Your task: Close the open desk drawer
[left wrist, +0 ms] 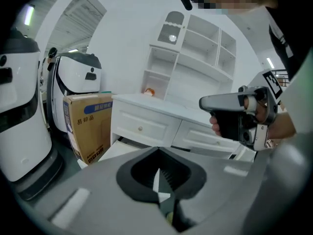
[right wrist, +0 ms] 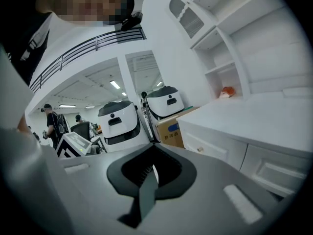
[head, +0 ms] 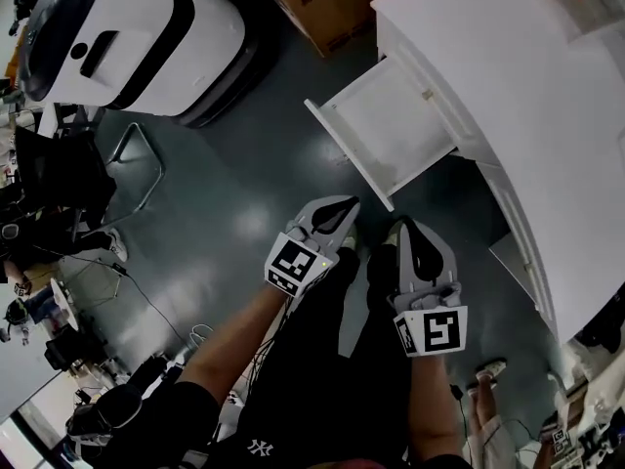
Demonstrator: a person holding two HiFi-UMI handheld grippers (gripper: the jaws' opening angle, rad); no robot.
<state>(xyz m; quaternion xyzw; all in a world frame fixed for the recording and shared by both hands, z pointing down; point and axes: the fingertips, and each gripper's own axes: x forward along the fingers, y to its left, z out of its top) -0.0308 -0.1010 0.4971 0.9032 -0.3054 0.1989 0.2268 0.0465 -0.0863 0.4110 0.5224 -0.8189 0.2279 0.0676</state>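
The white desk point(head: 527, 96) fills the upper right of the head view. Its open drawer point(head: 391, 130) sticks out toward the lower left and looks empty. My left gripper point(head: 340, 211) is shut on nothing, a short way in front of the drawer's front panel. My right gripper point(head: 404, 231) is beside it, also shut and empty, below the drawer's near corner. In the left gripper view the shut jaws point(left wrist: 157, 153) point at the desk, with the open drawer point(left wrist: 115, 150) just beyond. The right gripper view has its shut jaws point(right wrist: 152, 150) facing a closed drawer front point(right wrist: 205, 148).
A cardboard box point(head: 327, 3) stands against the desk's far end. A large white robot point(head: 127, 32) is at the upper left, with a black chair point(head: 68, 174) and cables further left. A white shelf unit point(left wrist: 190, 48) sits on the desk.
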